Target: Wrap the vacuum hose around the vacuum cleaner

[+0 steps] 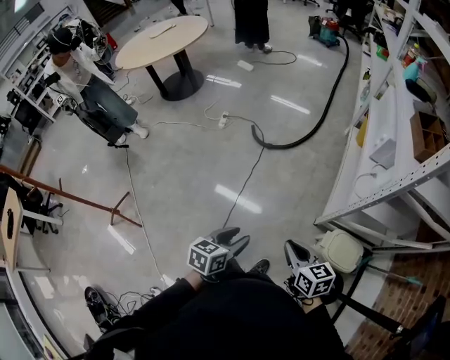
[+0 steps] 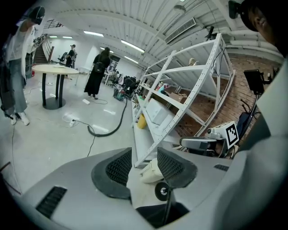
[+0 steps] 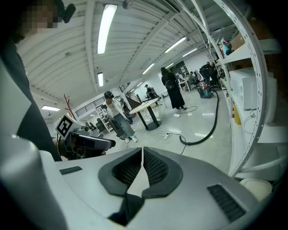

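The black vacuum hose (image 1: 320,105) lies in a long curve on the grey floor, from the vacuum cleaner (image 1: 327,29) at the far end to a loose end (image 1: 259,139) in mid-floor. Both grippers are held close to my body, far from the hose. My left gripper (image 1: 235,239) is open, with nothing between its pads (image 2: 118,168). Beside it, my right gripper (image 1: 295,249) is shut and empty. The hose (image 2: 118,121) also shows far off in the left gripper view. In the right gripper view the hose (image 3: 211,126) lies beyond the shut jaws.
White metal shelving (image 1: 394,140) runs along the right. A cream-coloured object (image 1: 341,249) sits at its foot. A round table (image 1: 162,41) stands far left, a person in black (image 1: 251,21) beside it, another person (image 1: 77,70) at the left. A power strip (image 1: 223,119) and cables cross the floor.
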Motion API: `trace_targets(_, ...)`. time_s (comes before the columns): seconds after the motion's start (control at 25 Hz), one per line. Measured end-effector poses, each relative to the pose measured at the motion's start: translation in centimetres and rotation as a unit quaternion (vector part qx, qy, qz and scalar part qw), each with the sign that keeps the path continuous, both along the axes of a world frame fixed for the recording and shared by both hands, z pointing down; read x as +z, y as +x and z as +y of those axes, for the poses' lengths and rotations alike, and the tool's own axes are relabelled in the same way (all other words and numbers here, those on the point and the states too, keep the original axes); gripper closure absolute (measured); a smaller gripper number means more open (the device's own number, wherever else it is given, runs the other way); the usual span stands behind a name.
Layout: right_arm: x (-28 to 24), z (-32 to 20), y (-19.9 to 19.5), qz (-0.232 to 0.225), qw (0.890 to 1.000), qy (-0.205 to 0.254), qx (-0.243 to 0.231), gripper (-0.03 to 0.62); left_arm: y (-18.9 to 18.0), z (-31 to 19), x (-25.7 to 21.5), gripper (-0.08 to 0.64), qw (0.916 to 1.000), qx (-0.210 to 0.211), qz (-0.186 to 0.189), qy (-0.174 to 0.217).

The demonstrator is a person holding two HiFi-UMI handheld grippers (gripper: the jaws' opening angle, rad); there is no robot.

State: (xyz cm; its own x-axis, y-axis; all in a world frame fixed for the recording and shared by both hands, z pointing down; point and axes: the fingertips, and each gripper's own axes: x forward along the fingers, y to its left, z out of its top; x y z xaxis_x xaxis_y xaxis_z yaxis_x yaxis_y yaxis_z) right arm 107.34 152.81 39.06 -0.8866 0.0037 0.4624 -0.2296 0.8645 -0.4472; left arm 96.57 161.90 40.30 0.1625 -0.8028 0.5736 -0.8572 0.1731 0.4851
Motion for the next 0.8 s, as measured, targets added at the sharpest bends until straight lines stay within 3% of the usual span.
trace_targets(0.44, 1.9, 0.6, -3.2, 0.009, 0.999, -0.01, -0.03, 0.568, -2.4, 1.7, 1.7, 0.37, 0.9988, -0.036, 0.013, -0.029)
trace_targets(0.64, 2.5, -0.9, -5.1, 0.027, 0.999, -0.004, -0.03, 0.568, -4.3, -0.7, 2.6, 0.37, 0.999, -0.027, 0.028, -0.02)
trace_targets(0.8, 2.3, -3.1, -8.2, 0.044, 0.999, 0.009, -0.018, 0.568, -8.1, -3.0, 2.7, 0.37, 0.9988, -0.024, 0.043, -0.003)
